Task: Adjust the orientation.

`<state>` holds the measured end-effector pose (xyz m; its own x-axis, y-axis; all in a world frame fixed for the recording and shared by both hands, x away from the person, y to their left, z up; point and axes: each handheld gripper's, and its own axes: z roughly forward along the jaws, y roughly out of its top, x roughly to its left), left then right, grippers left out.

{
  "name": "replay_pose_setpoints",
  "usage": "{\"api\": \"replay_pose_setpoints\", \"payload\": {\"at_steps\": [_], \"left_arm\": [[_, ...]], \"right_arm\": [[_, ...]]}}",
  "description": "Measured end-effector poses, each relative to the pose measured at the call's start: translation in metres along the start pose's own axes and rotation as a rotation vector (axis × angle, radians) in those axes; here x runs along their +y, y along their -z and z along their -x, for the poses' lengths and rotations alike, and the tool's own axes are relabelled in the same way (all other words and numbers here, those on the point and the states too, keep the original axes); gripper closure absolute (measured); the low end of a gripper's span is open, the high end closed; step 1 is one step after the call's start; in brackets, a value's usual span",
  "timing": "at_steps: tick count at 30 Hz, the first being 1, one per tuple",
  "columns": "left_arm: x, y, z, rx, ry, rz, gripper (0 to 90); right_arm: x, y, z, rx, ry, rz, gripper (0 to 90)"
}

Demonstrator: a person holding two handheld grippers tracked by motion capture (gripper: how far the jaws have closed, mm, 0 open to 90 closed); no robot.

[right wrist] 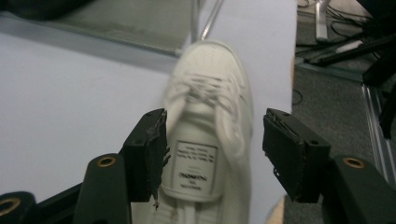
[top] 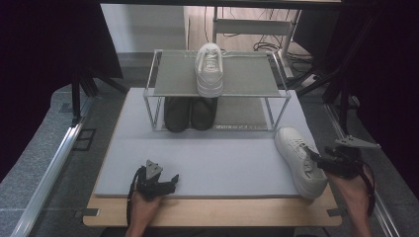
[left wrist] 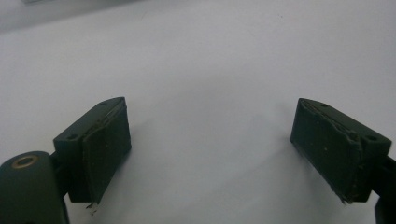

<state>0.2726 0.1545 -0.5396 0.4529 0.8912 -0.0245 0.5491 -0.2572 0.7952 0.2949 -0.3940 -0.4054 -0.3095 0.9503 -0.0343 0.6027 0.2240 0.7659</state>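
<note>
Here, shoe (top: 300, 160) overhangs mat edge (top: 207, 193).

Hidden, cropped and blurred parts around the two grippers

In the right gripper view, the white sneaker (right wrist: 210, 135) ahead of the right gripper (right wrist: 212, 154) is blurred at its laces and toe, its heel runs off the bottom edge, and the print on its tongue label is too small to read. Whether the pads touch it cannot be told. In the high view, the black shoes (top: 190, 112) far ahead of the left gripper (top: 173, 181) sit half hidden under the rack's upper shelf (top: 168, 79). The left gripper view cuts off the gripper body at the bottom edge.
</note>
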Motion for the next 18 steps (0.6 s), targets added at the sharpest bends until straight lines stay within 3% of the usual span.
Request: {"api": "replay_pose_setpoints", "payload": {"at_steps": [9,18], "left_arm": [[0.000,0.000,0.000,0.000,0.001,0.000,11.9],[0.000,0.000,0.000,0.001,0.001,0.000,11.8]], "right_arm": [[-0.016,-0.017,0.015,-0.012,-0.040,-0.076,45.4],[-0.015,-0.029,0.024,0.012,-0.059,-0.124,52.2]]}}
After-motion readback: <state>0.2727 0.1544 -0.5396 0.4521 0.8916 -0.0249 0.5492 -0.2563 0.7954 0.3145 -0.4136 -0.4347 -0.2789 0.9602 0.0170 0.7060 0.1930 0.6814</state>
